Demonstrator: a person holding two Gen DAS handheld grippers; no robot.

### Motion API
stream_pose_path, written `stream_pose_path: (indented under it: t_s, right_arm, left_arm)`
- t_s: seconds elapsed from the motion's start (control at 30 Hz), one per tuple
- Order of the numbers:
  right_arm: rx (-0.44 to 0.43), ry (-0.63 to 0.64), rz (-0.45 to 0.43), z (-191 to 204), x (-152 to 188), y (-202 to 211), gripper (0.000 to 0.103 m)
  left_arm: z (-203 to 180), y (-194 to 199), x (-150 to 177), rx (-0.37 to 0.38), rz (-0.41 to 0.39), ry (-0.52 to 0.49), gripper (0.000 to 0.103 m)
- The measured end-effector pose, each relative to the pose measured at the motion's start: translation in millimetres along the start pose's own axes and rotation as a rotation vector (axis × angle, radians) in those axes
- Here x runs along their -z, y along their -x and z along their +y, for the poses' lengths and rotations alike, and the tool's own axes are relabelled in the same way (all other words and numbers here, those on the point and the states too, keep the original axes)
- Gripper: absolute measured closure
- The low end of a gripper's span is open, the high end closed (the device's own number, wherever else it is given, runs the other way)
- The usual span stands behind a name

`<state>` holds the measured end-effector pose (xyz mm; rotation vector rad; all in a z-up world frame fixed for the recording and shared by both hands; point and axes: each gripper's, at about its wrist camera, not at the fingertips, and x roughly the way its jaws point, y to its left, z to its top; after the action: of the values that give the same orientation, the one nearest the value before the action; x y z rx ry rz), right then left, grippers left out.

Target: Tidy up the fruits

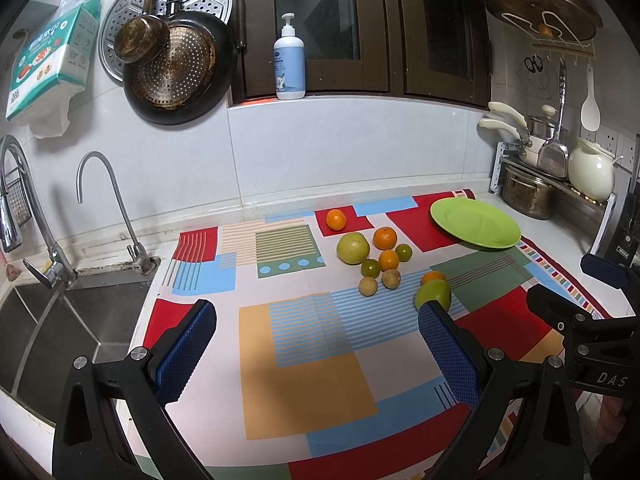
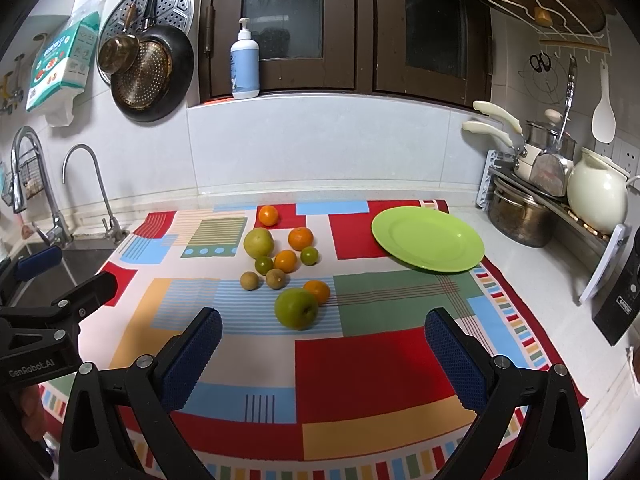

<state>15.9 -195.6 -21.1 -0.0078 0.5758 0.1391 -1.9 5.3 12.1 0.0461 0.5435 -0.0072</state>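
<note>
Patchwork cloth (image 2: 372,364) on kitchen counter (image 2: 532,276)

i read "das" in pale letters on the right gripper (image 1: 600,276), on its black body to the right of the cloth (image 1: 304,360). "genrobot.ai" stands on the left gripper (image 2: 76,276), left of that cloth. the print on the box (image 1: 52,56) on the wall is too blurred for me.

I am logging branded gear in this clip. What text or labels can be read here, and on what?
"GenRobot.AI": body of the left gripper.
"DAS": body of the right gripper, cut off by the frame edge.
Tissue pack: print too blurred to read.
Pump bottle: label too small to read.
</note>
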Motion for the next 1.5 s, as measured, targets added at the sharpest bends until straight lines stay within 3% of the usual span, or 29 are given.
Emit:
stream_pose_path:
  t_s: [0.37, 0.8, 1.2, 1.5]
  right_arm:
    - [-0.001, 0.0, 0.008, 3, -1, -3, 0.001]
    - [-0.023, -0.009, 0.048, 6, 1, -28, 0.001]
    - [-0.035, -0.026, 0.095, 6, -7, -76, 0.002]
    - [-0.06, -0.04, 0.185, 10, 0, -119, 0.011]
  left_arm:
    - [0, -3, 1, 0.004, 0.007, -0.001, 0.0]
    - [-2, -37, -5, 0.041, 0.031, -0.052, 0.001]
    - [-7, -95, -15, 0.111, 0.067, -0.157, 0.015]
    - [-14, -144, -12, 0.204, 0.139, -0.228, 0.03]
